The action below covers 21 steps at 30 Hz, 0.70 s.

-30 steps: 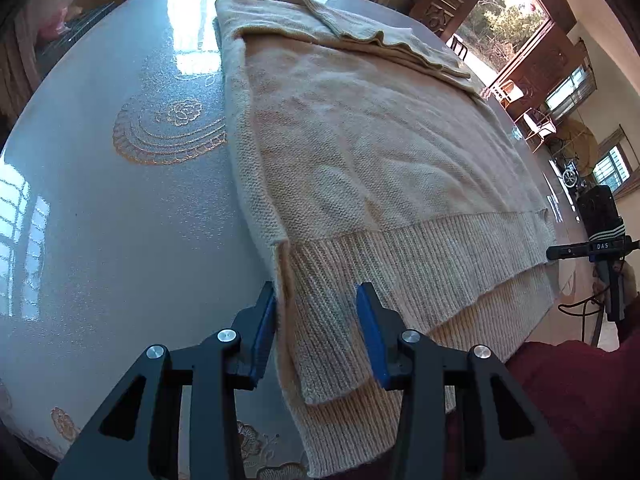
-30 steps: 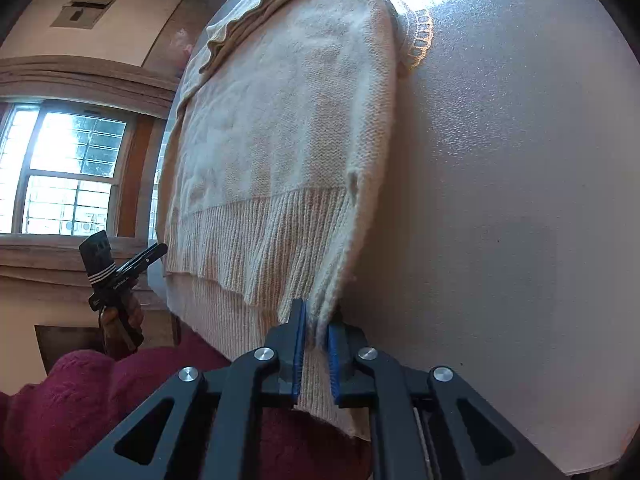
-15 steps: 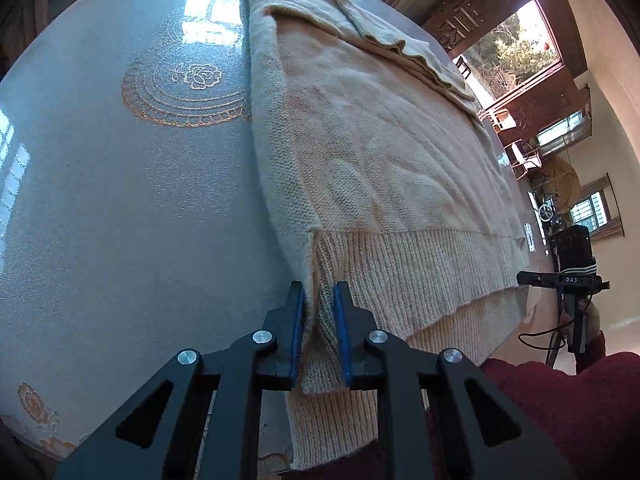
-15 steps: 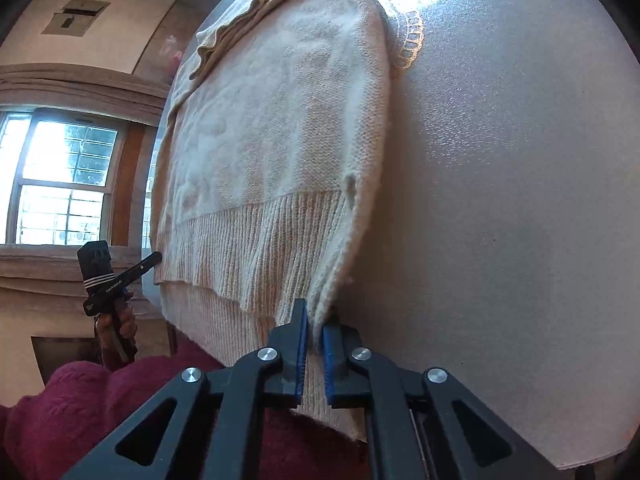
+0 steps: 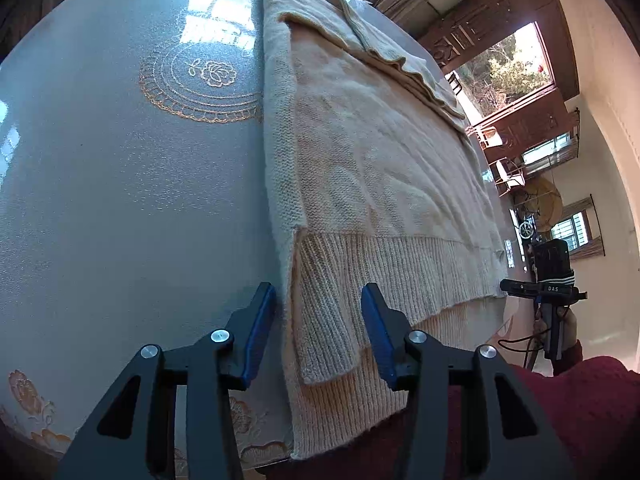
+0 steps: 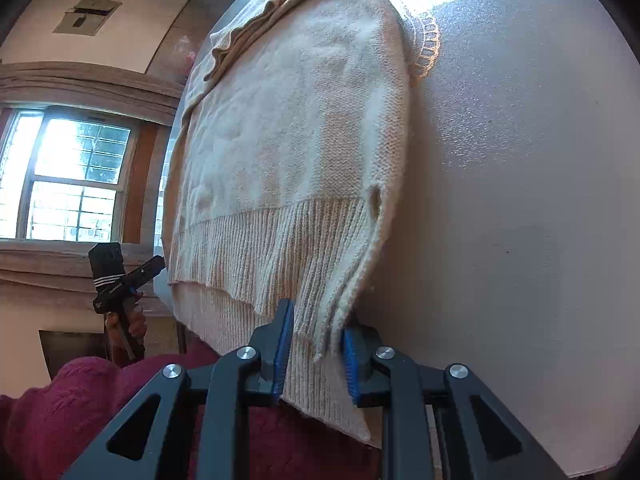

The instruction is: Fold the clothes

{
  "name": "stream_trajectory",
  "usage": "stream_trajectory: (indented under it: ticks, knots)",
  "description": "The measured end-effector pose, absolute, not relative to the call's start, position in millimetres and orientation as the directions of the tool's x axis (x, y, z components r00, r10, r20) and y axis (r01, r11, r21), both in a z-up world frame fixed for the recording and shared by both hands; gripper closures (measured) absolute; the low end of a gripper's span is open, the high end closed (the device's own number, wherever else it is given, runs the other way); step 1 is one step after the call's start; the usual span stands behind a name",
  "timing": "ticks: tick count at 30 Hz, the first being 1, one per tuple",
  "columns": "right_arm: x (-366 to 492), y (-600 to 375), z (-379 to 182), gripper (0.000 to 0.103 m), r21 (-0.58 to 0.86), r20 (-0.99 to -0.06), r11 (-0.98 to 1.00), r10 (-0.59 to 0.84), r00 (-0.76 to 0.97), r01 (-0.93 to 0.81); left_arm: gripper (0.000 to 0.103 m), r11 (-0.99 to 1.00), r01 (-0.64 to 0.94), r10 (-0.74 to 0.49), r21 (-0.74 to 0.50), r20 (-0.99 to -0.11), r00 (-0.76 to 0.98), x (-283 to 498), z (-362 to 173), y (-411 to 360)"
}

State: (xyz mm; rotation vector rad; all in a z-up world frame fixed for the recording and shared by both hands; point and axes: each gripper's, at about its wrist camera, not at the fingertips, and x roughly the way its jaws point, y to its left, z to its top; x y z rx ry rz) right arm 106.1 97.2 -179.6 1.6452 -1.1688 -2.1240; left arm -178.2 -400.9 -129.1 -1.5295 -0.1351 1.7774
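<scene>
Here the left gripper (image 5: 318, 330) has its jaws opening, apart on either side of the sweater's (image 5: 376, 168) ribbed hem corner without pressing it. The right gripper (image 6: 314, 344) jaws are opening too, the opposite hem corner hanging between them, seemingly just grazing one pad. Beyond both jaws the cream sweater lies flat on the desk (image 5: 120, 200), its near hem draping over the edge toward a maroon sleeve (image 6: 80, 408).

Left claw (image 5: 318, 330) (opening) astride sweater hem (image 5: 320, 320)

sweater (image 5: 380, 168) on table (image 5: 120, 200), hem nearest
</scene>
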Motion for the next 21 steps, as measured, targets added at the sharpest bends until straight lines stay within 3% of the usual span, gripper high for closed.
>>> stream_trajectory:
  ticks: [3,10,12,18,21]
  knots:
    - [105,98,-180,0.084,0.685,-0.727,-0.659,-0.593,-0.346,-0.310,0.084,-0.716,-0.456,0.587,-0.529,-0.809,0.018,-181,-133,-405]
    - [99,94,-176,0.086,0.642,-0.765,-0.704,-0.559,-0.319,-0.304,0.088,-0.714,-0.435,0.600,-0.549,-0.800,0.023,-181,-137,-406]
    - [98,93,-176,0.086,0.636,-0.769,-0.711,-0.555,-0.316,-0.301,0.098,-0.729,-0.418,0.591,-0.543,-0.806,0.016,-181,-138,-408]
    - [96,90,-175,0.099,0.590,-0.804,-0.750,-0.512,-0.302,-0.300,0.099,-0.750,-0.446,0.549,-0.488,-0.836,-0.009,-174,-134,-398]
    - [97,90,-176,0.098,0.595,-0.800,-0.743,-0.511,-0.314,-0.308,0.100,-0.749,-0.437,0.558,-0.497,-0.830,-0.014,-175,-135,-397]
